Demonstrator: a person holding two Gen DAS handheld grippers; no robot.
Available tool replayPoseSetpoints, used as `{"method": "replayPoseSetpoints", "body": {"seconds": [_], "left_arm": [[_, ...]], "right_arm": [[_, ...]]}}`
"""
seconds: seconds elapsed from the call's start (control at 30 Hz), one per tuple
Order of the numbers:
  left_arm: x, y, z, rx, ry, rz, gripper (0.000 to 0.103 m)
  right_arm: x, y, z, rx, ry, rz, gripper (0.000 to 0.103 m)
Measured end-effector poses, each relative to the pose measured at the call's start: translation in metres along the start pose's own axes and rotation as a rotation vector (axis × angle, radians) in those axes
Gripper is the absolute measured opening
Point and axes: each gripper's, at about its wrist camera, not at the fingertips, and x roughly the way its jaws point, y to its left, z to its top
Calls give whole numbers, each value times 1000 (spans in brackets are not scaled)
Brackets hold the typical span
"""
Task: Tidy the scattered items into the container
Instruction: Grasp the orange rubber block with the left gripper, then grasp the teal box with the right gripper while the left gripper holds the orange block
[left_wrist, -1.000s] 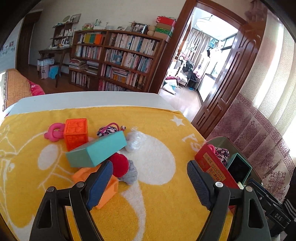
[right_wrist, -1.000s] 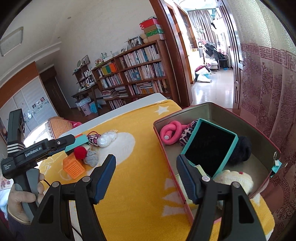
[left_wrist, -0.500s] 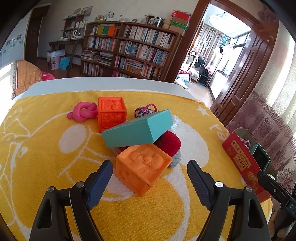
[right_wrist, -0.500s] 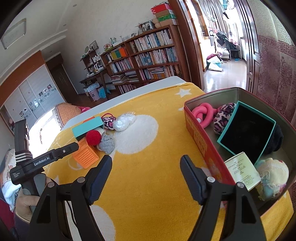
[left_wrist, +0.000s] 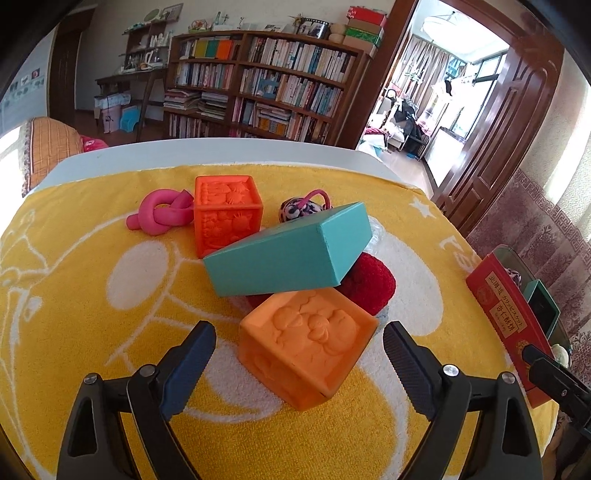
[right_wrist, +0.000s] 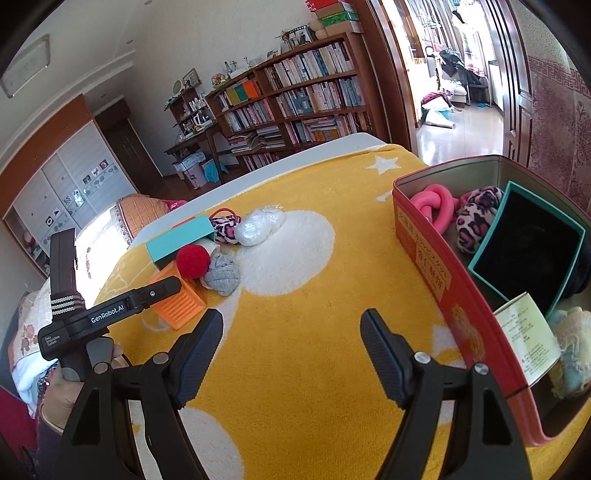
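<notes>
My left gripper (left_wrist: 299, 354) is opening, its jaws flanking the pale orange block (left_wrist: 308, 341) without touching. My right gripper (right_wrist: 291, 343) hangs spread and empty over the yellow towel (right_wrist: 314, 295).

"GenRobot.AI" stands in white on the black body of the left gripper (right_wrist: 107, 314), with small print "Data Acquisition System" below. The red tin (left_wrist: 506, 314) carries yellow-panelled Chinese or Japanese characters, too small to read surely.

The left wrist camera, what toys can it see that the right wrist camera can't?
Only the left wrist view shows the pink knot beside the darker orange cube. Only the right wrist view shows the grey yarn ball and inside the red tin. Both show the teal box, red pom-pom and lighter orange cube.
</notes>
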Motion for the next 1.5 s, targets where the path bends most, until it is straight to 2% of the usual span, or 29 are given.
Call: {"method": "replayPoseSetpoints", "body": {"seconds": [0.13,0.27,0.47,0.5,0.57,0.63,0.83,1.0,1.13,1.23,1.3,1.4,1.5], "left_arm": [[11,-13,2,54,7,34,94],[23,-16,3,67,21,58,94],[33,1,3,-9,53,40,93],[33,5,3,-32,54,29,91],[30,9,3,-50,46,-20,81],[25,4,1,-27,38,5,78],[3,2,-6,-10,17,12,76],[-22,14,-15,-41,-13,-1,66],[-31,24,-24,-60,-19,-7,66],[-27,31,-29,-79,-8,-19,66],[-22,34,-30,-95,0,-38,67],[-19,37,-30,-102,7,-25,76],[-18,40,-30,-119,8,-31,80]], "right_arm": [[3,-2,0,7,7,8,80],[4,-3,1,11,9,7,80],[6,-4,1,9,8,-1,80],[6,-2,2,5,7,-2,80],[8,3,2,-8,5,0,80],[8,9,3,-24,5,9,80],[15,20,15,-12,42,94,80],[31,35,28,7,96,186,80],[53,53,35,32,162,267,80],[71,66,40,47,187,281,80],[81,74,47,40,180,265,80],[91,83,57,11,143,229,83],[97,99,64,-97,98,162,85]]}}
